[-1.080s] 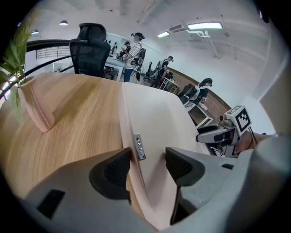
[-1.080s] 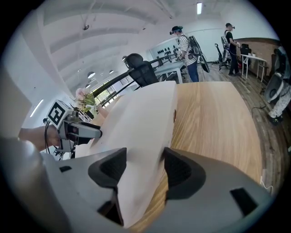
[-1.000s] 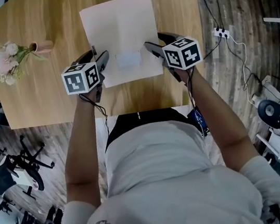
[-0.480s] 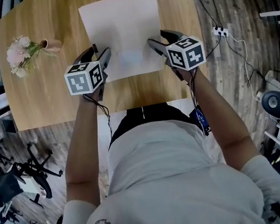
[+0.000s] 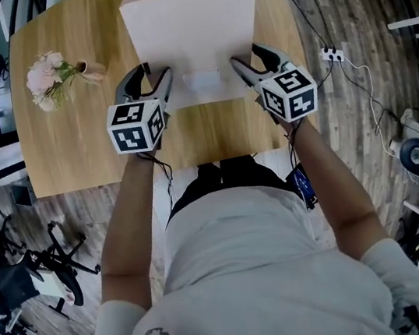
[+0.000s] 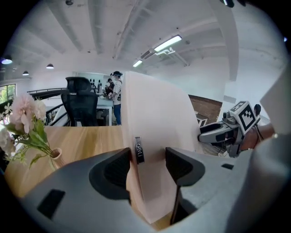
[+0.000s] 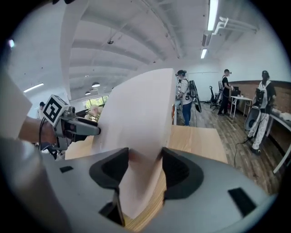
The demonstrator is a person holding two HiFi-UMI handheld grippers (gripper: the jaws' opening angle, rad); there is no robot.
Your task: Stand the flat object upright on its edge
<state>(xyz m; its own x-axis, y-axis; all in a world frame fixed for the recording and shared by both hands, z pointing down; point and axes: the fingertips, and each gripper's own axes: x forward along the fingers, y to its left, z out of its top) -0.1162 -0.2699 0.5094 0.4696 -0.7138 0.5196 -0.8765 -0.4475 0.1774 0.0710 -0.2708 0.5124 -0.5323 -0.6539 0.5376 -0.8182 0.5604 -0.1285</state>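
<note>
Left claw pinches the pale laptop's left edge; right claw, jaws just narrowed, pinches its right edge. Laptop stands tilted over the wooden surface.

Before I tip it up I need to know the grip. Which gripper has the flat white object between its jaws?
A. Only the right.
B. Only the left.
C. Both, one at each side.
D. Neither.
C: the flat object sits clamped between the pads of the left gripper and of the right gripper, whose jaws have just been closing on it; each grips one side.
</note>
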